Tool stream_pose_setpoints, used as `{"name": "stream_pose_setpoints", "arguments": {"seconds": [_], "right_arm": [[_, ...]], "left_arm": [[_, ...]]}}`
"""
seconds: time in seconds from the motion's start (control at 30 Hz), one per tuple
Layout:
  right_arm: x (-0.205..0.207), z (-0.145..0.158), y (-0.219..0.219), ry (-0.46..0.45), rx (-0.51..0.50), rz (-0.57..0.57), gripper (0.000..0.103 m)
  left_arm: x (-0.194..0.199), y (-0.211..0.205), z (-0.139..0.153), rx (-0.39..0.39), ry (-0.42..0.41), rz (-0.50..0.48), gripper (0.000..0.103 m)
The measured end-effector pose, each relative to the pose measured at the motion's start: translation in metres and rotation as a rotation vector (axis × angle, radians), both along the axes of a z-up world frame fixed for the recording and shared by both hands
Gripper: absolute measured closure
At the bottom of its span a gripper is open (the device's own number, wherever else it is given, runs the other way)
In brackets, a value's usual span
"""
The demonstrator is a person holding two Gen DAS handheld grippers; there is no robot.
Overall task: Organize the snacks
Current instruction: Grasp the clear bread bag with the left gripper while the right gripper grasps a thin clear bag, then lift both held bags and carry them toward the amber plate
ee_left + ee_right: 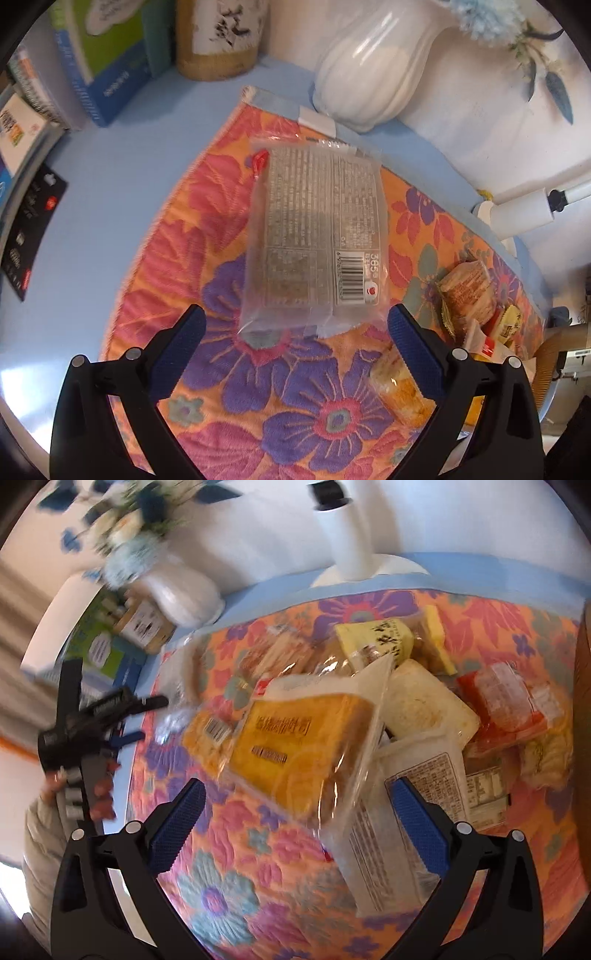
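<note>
Blue-padded fingers (177, 354) of the left gripper (295, 328) spread wide around a clear snack packet (314, 236) lying apart on the floral cloth (177, 258), seemingly sorted aside. The right gripper (295, 805), equally wide, faces the snack pile (369, 720) on the blue tabletop (92, 184).

Glossy plastic wrapper (314, 240), woven cloth (207, 236)
</note>
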State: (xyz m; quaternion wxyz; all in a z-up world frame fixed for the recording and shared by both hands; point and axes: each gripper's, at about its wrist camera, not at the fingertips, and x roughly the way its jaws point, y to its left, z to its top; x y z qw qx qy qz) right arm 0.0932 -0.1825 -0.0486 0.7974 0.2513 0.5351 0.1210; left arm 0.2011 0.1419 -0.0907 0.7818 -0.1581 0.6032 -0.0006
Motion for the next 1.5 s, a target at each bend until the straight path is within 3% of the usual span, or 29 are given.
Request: {"name": "stream_pose_setpoints", "arguments": {"seconds": [0.17, 0.23, 0.27, 0.33, 0.4, 0.5, 0.57, 0.67, 0.8, 0.93, 1.1, 1.3, 1.5], "right_arm": [[0.008, 0.005, 0.006, -0.036, -0.097, -0.026, 0.004], [0.01, 0.004, 0.013, -0.047, -0.156, -0.042, 0.018], [0.011, 0.002, 0.019, -0.048, -0.222, -0.043, 0.045], [0.013, 0.001, 0.031, -0.089, -0.288, 0.001, 0.052], [0.01, 0.007, 0.036, -0.136, -0.323, 0.031, 0.062], [0.005, 0.017, 0.026, -0.157, -0.275, 0.004, 0.078], [-0.002, 0.026, 0.014, -0.179, -0.203, -0.023, 0.082], [-0.012, 0.038, 0.002, -0.199, -0.156, -0.057, 0.083], [-0.023, 0.049, -0.029, -0.192, -0.08, -0.122, 0.083], [-0.038, 0.065, -0.053, -0.235, -0.094, -0.168, 0.083], [-0.052, 0.075, -0.076, -0.288, -0.092, -0.164, 0.084], [-0.077, 0.084, -0.105, -0.338, -0.008, -0.173, 0.084], [-0.103, 0.097, -0.13, -0.392, -0.026, -0.128, 0.084]], "left_arm": [[0.025, -0.023, -0.015, 0.104, -0.008, -0.048, 0.005], [0.03, -0.034, -0.022, 0.138, -0.003, -0.077, 0.005], [0.031, -0.037, -0.023, 0.156, -0.009, -0.078, 0.006], [0.031, -0.043, -0.025, 0.195, -0.032, -0.082, 0.008], [0.028, -0.044, -0.025, 0.229, -0.075, -0.069, 0.023], [0.019, -0.026, -0.017, 0.135, -0.141, 0.007, 0.029], [0.01, -0.006, -0.012, 0.04, -0.182, 0.086, 0.031], [0.001, 0.007, 0.0, 0.026, -0.215, 0.125, 0.032], [-0.013, 0.009, 0.02, 0.029, -0.251, 0.1, 0.032], [-0.019, -0.004, 0.035, 0.045, -0.283, 0.069, 0.032], [-0.044, -0.015, 0.052, -0.017, -0.318, 0.068, 0.032], [-0.071, -0.059, 0.076, -0.026, -0.358, -0.011, 0.032], [-0.1, -0.12, 0.095, -0.048, -0.384, -0.105, 0.031]]}}
